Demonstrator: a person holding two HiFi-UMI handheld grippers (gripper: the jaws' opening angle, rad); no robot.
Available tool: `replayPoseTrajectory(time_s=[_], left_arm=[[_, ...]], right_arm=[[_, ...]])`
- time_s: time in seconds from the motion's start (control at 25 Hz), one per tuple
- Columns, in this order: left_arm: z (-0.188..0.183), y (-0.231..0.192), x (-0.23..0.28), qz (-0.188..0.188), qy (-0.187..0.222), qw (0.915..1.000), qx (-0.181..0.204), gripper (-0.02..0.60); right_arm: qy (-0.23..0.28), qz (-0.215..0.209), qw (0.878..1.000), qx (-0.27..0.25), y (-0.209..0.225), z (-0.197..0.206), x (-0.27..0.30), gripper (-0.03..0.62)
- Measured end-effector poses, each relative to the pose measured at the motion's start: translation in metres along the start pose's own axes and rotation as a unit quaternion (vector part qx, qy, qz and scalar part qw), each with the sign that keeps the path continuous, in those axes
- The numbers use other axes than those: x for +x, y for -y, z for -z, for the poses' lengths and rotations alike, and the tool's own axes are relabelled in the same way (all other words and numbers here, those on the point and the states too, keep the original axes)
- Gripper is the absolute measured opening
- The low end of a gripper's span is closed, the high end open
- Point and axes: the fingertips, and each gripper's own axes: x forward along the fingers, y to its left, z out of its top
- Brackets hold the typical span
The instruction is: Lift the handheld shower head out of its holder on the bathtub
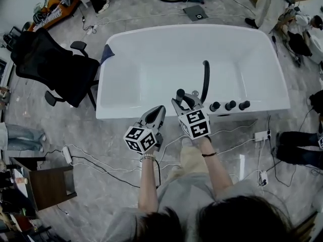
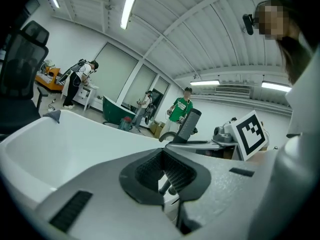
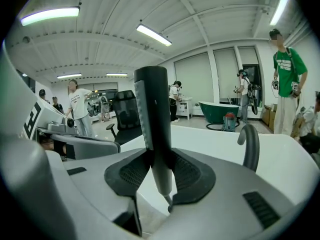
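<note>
The right gripper view shows the right gripper (image 3: 159, 169) clamped on the dark grey stick-shaped handheld shower head (image 3: 152, 109), held upright. The head view places it over the glossy white bathtub's (image 1: 151, 49) near rim, left of the curved black spout (image 1: 205, 79). The left gripper (image 2: 162, 171), just left of it, has its jaws drawn together on nothing.

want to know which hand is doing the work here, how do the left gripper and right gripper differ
Grip: the right gripper is clamped on the upright handle of the shower head; the left gripper holds nothing.
Jaws: the right gripper's are held apart by that handle; the left gripper's are together.
Place: the right gripper is next to the knobs; the left gripper is farther from them.
Shared: both have dark ribbed pads and point toward the bathtub.
</note>
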Motion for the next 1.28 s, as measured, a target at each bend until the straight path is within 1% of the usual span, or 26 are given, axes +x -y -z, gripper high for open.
replayPoseTrajectory(time_s=[0.32,0.6,0.96,1.28], left_arm=[[-0.015,0.020,-0.029,-0.003,0.025,0.9995,0.021,0.005],[-0.024,0.029,-0.062,-0.015,0.041,0.9985,0.033,0.005],[-0.037,0.048,-0.100,-0.021,0.061,0.9965,0.053,0.005],[-0.041,0.064,-0.126,-0.025,0.076,0.9945,0.067,0.005]], right_arm=[[0.031,-0.002,1.000,-0.004,-0.019,-0.022,-0.028,0.133],[0.060,-0.011,0.998,-0.011,-0.046,-0.045,-0.047,0.133],[0.084,-0.012,0.996,-0.014,-0.074,-0.060,-0.075,0.133],[0.111,-0.013,0.994,-0.012,-0.094,-0.073,-0.100,0.133]])
